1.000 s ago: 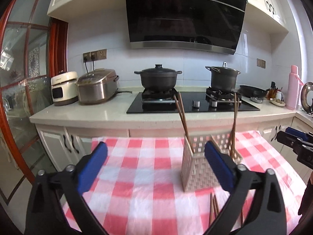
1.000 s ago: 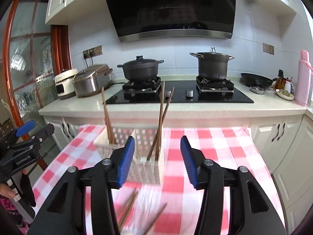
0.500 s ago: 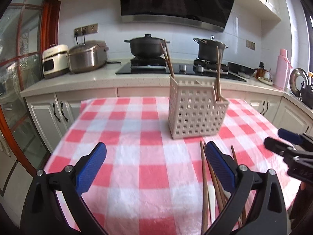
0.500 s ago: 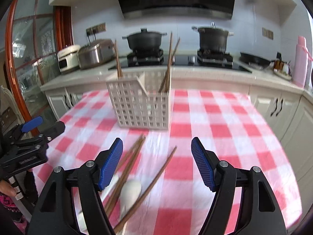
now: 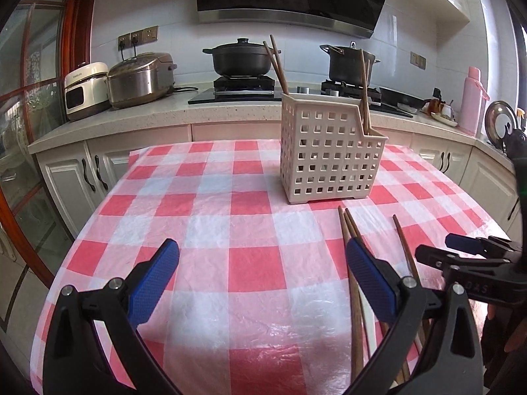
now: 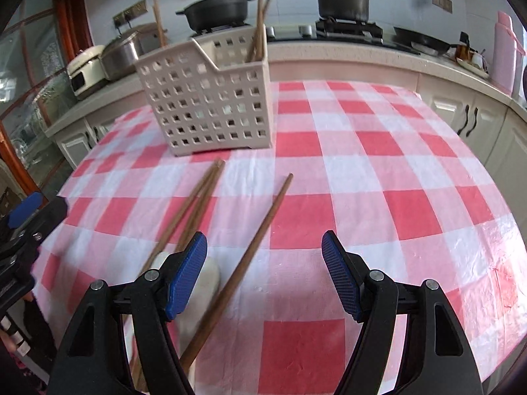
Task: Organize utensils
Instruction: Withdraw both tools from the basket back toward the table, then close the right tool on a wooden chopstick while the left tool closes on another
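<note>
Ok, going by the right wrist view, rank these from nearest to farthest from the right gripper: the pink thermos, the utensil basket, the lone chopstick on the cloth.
1. Lone chopstick: lies just ahead of the open right gripper, left of centre on the checked tablecloth.
2. Utensil basket: farther back on the table, to the left, with chopsticks standing in it.
3. Pink thermos: on the counter, far right.

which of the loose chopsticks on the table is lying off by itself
The single chopstick running between the right claw fingers lies apart; the others lie bunched together to its left, over the white spoon.
</note>
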